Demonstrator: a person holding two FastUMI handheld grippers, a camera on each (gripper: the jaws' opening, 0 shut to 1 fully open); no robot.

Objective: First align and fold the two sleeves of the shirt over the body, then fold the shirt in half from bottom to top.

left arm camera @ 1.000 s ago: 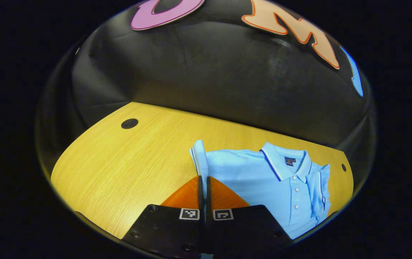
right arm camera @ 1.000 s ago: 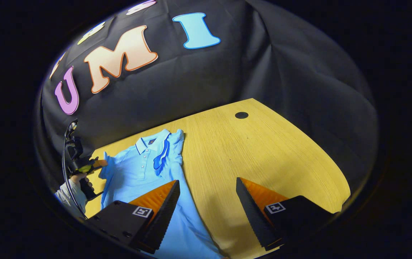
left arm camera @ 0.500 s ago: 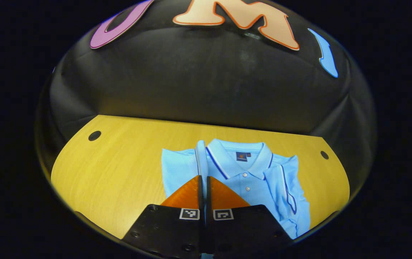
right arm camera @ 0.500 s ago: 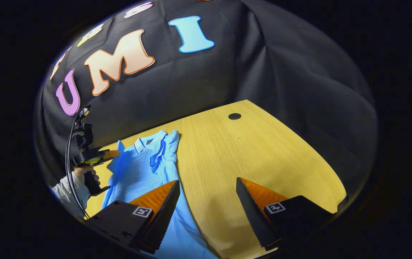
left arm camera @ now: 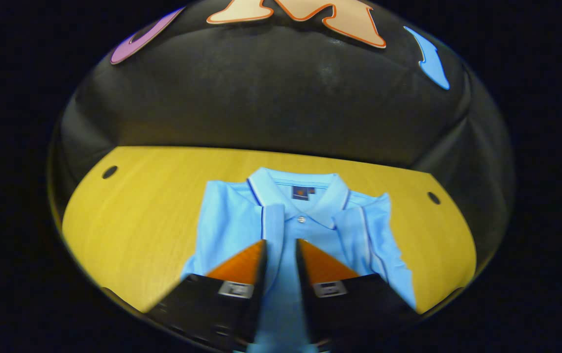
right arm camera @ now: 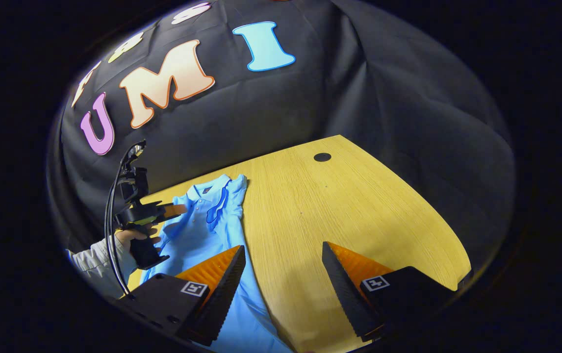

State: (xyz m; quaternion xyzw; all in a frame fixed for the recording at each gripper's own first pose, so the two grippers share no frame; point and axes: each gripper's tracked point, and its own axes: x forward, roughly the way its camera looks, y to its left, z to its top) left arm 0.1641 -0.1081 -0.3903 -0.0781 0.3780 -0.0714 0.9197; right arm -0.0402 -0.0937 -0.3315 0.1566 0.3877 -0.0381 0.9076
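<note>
A light blue polo shirt (left arm camera: 227, 220) lies face up on the wooden table (left arm camera: 134, 215), collar (left arm camera: 300, 189) toward the wall. Both sleeves are folded in over the body: the left sleeve (left arm camera: 273, 228) runs down beside the placket, the right sleeve (left arm camera: 374, 230) lies along the other side. My left gripper (left arm camera: 281, 242) hovers over the chest, jaws slightly apart, the left sleeve's edge lying in the gap between them. In the right gripper view the shirt (right arm camera: 197, 235) stretches toward me, and my right gripper (right arm camera: 283, 255) stands open over its right edge and bare table (right arm camera: 340, 206), holding nothing.
Dark round holes sit in the tabletop near the back corners (left arm camera: 110, 172) (left arm camera: 433, 198) (right arm camera: 321, 157). A hand (right arm camera: 136, 238) in a light sleeve holds the left gripper (right arm camera: 178, 210), cable trailing. The black cloth wall rises right behind the table.
My left gripper carried the left sleeve inward over the body, then its jaws parted and let it go. The right gripper has barely moved.
</note>
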